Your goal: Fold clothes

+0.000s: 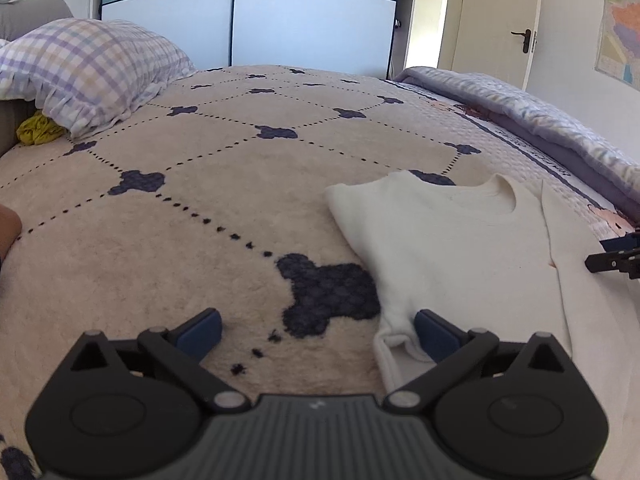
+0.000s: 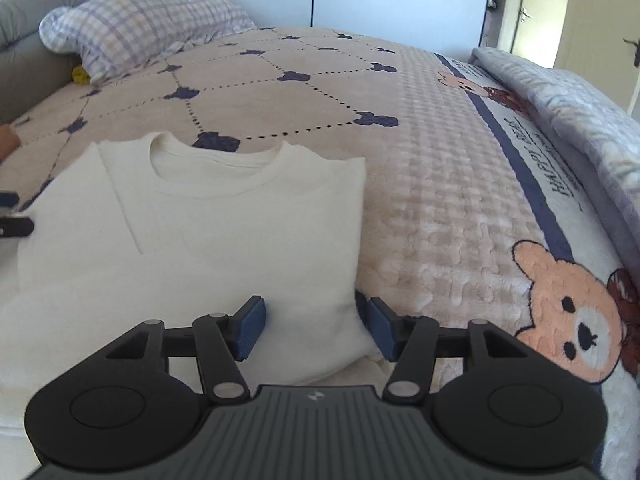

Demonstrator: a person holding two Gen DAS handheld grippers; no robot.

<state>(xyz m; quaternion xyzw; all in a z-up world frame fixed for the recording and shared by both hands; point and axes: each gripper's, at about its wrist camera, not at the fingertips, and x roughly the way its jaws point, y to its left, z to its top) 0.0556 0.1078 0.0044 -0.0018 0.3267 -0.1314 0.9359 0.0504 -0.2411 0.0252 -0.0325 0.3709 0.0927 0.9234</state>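
A cream sweater (image 1: 460, 248) lies flat on the bed, neckline away from me and both sides folded in over the body. My left gripper (image 1: 318, 334) stands wide open over the blanket at the garment's lower left corner; its right pad (image 1: 434, 338) touches that folded edge, and nothing is between the jaws but blanket. In the right wrist view the sweater (image 2: 240, 220) fills the left half. My right gripper (image 2: 316, 328) is open, its pads on either side of the lower right corner without pinching the cloth. Its fingertips also show in the left wrist view as the right gripper (image 1: 612, 260).
The bed carries a beige fleece blanket (image 1: 200, 220) with dark clover marks and a bear-print border (image 2: 560, 308). A checked pillow (image 1: 88, 68) and a yellow cloth (image 1: 38, 130) lie at the far left. A folded grey quilt (image 1: 540, 112) runs along the right edge.
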